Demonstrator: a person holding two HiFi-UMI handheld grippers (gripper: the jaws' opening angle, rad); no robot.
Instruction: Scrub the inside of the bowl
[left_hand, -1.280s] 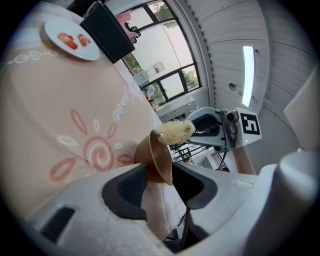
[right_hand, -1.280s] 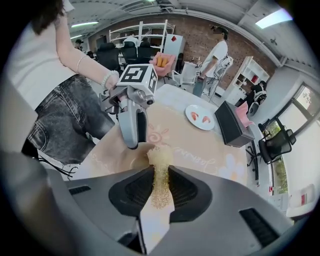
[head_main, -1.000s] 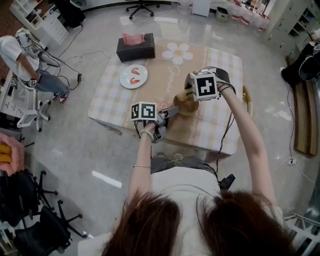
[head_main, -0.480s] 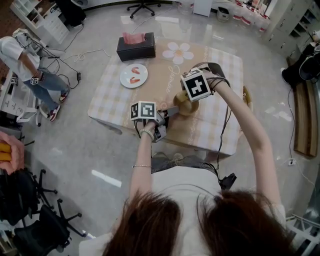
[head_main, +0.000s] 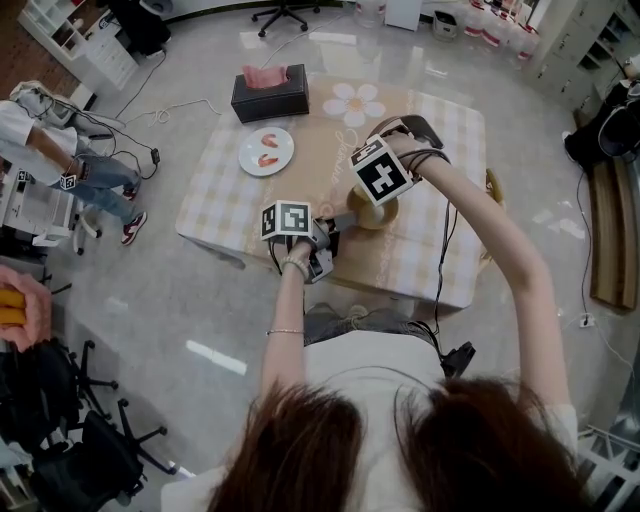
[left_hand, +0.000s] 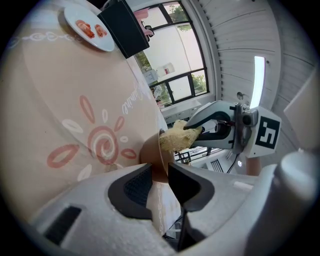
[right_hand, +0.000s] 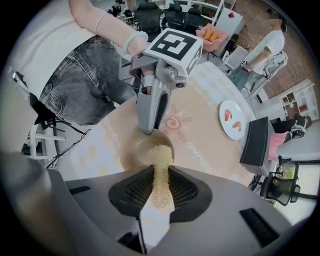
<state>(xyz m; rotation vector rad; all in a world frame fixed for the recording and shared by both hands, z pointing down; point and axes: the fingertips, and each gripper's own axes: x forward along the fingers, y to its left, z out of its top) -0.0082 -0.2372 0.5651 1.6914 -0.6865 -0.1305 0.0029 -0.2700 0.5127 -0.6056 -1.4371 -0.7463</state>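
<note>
A brown wooden bowl stands on the checked tablecloth near the table's front edge. My left gripper reaches in level from the left. Its jaws have just been closing with the bowl's near wall between them, and the pads look pressed on it. My right gripper points straight down over the bowl and is shut on a yellow scrubbing sponge. The sponge's tip dips inside the rim. In the head view the marker cube hides the right jaws.
A white plate with pink food and a black tissue box sit at the table's far left. A dark object lies behind the bowl. A person stands off to the left, and office chairs stand near me.
The right gripper's cube has rolled and shifted a little left over the bowl. The left gripper has kept its place. The person in the background has moved further left.
</note>
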